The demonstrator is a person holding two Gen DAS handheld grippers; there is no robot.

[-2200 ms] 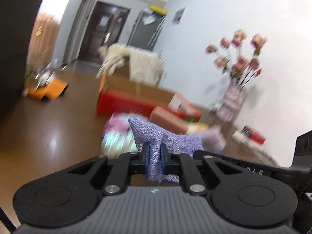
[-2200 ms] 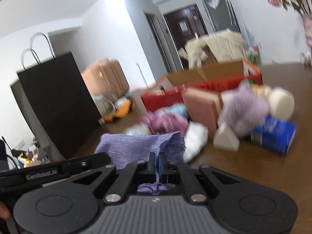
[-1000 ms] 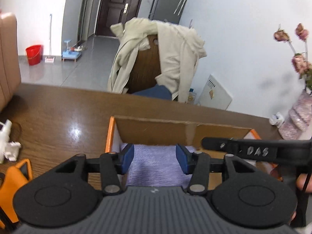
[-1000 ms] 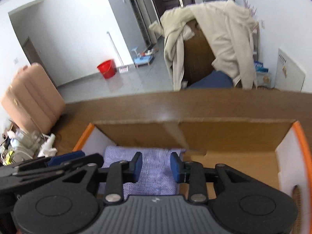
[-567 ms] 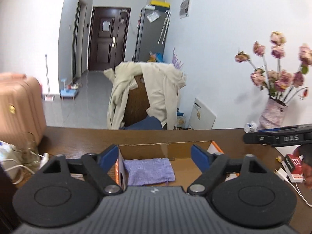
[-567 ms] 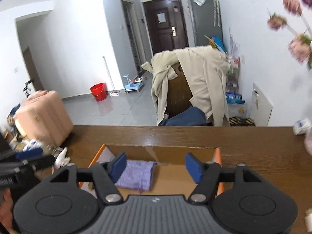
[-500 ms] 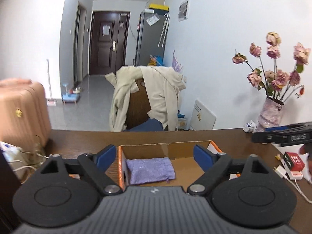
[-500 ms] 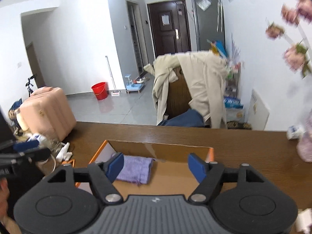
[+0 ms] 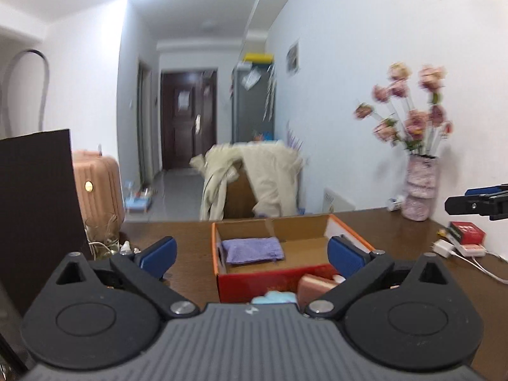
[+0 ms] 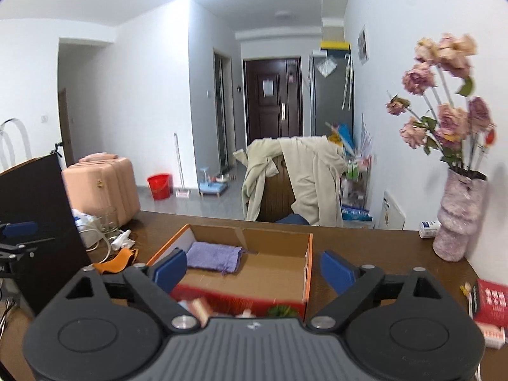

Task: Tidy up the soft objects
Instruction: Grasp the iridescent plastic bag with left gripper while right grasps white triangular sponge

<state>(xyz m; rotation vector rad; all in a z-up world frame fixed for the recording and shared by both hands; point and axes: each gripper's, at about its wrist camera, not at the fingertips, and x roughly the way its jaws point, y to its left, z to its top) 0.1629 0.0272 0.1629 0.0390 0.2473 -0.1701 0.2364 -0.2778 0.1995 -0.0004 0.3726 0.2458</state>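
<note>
Wooden table (image 9: 190, 254) | purple cloth (image 9: 252, 250) lies crosswise in box (image 10: 306, 273), ahead | left gripper (image 9: 250, 255), right gripper (image 10: 252, 270) wide open (both empty)

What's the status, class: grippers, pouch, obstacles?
Left gripper open, empty. Right gripper open, empty. Purple pouch flat in box, left side. Nothing blocking it.

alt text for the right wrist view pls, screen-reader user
The right gripper hangs open and empty above a cardboard box on a wooden table; a folded purple cloth lies flat in the box's far left corner. A vase of pink flowers stands at the right, a coat-draped chair behind.
</note>
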